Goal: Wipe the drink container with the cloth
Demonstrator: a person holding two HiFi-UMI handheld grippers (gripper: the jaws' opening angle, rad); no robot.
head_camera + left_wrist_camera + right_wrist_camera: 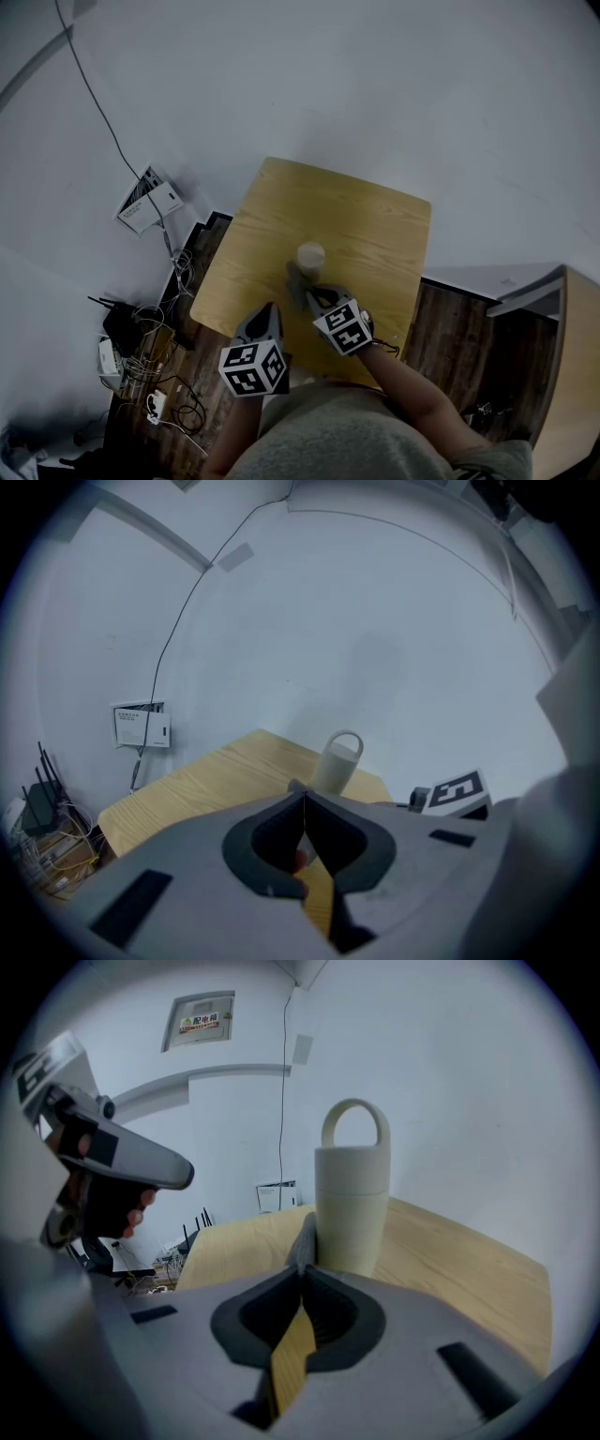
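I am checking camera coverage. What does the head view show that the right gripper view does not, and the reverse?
Only the head view: the person's right forearm and grey shirt. Only the right gripper view: a wall sign, and the right claw shut on the cloth. Both: the drink container, the cloth beside it, the wooden table.

No lettering is legible; print on the wall sign (pixel 199 1021) is too blurred.

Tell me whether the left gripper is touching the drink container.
Apart. The head view shows bare table between the left gripper and the drink container.
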